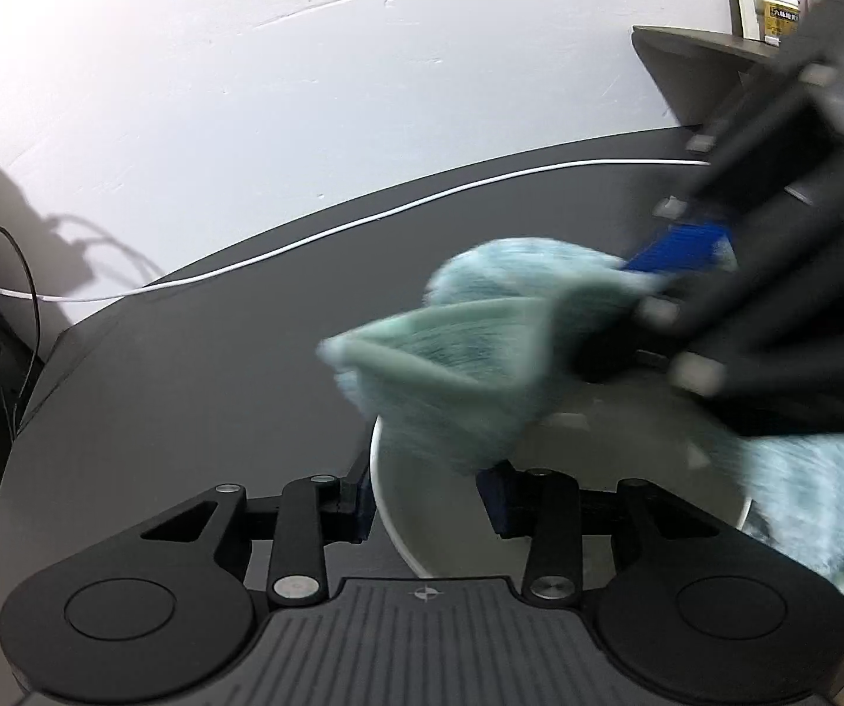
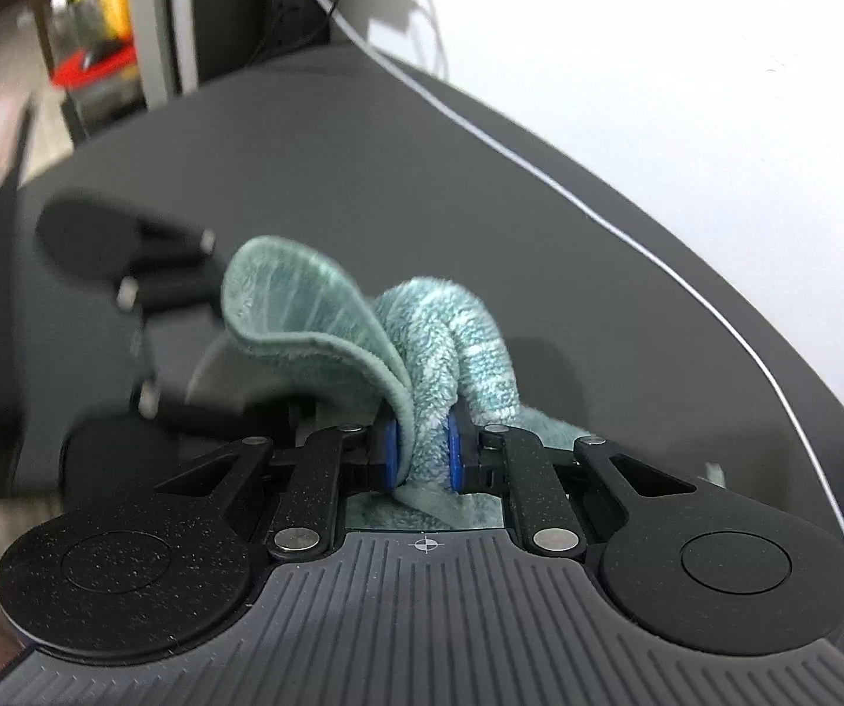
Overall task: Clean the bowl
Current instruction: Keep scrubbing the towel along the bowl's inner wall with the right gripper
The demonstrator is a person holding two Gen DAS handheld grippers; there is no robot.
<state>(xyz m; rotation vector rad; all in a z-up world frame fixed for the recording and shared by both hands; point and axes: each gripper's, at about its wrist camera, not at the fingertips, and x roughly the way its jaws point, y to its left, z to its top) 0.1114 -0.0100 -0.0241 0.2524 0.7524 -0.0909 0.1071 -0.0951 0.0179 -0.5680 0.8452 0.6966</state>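
Bowl (image 1: 451, 535), white and upright, sits on the dark table (image 1: 186, 365) with its near-left rim between the left gripper (image 1: 430, 497) fingers; right gripper (image 2: 422, 453) clamps a bunched teal cloth (image 2: 445, 341) hanging into it

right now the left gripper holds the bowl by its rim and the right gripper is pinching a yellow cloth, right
Not quite: the cloth is pale green, not yellow, as the right wrist view shows. The rest holds: the right gripper pinches it, and the left gripper holds the bowl by its rim.
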